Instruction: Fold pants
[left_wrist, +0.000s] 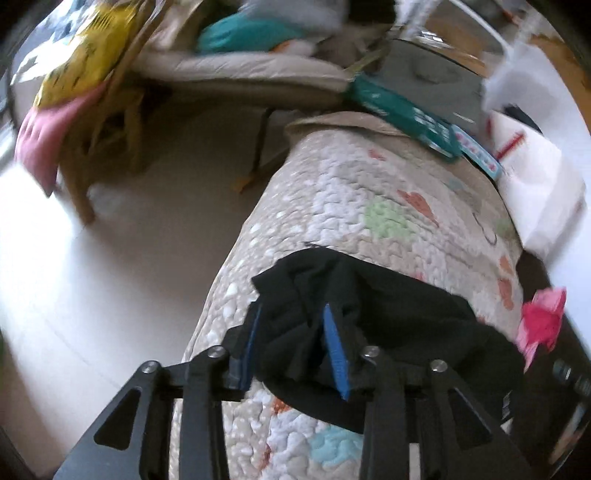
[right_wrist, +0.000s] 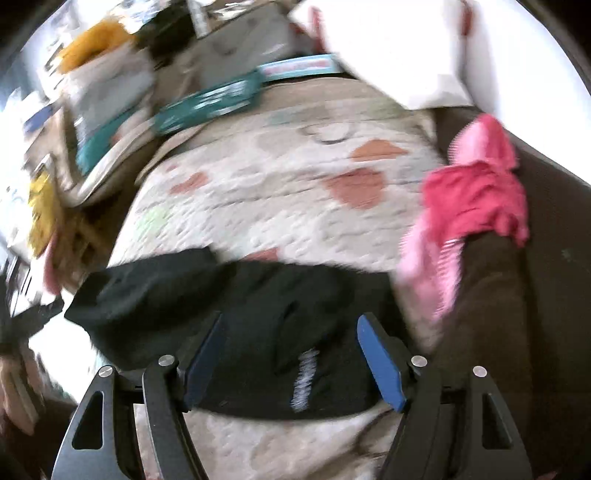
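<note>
Item: black pants (left_wrist: 369, 314), lying bunched at lower centre of both views on the quilted cover (left_wrist: 332, 192). Left gripper (left_wrist: 291, 350): spread, cloth between its pads, not pinching. Right gripper (right_wrist: 295, 358): spread wide above the pants. You are letting go; lift clear without dragging the fold.

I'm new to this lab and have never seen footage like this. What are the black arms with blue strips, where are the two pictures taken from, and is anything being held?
Each picture comes from a camera on a hand-held tool, looking along its two black fingers with blue pads. The left tool straddles a bunched edge of the black fabric pants; whether its pads pinch it is unclear. The right tool stands open above the same pants, gripping nothing. The pants lie on a beige quilted blanket with coloured hearts. A crumpled pink cloth sits beside them. The blur suggests movement.
</note>
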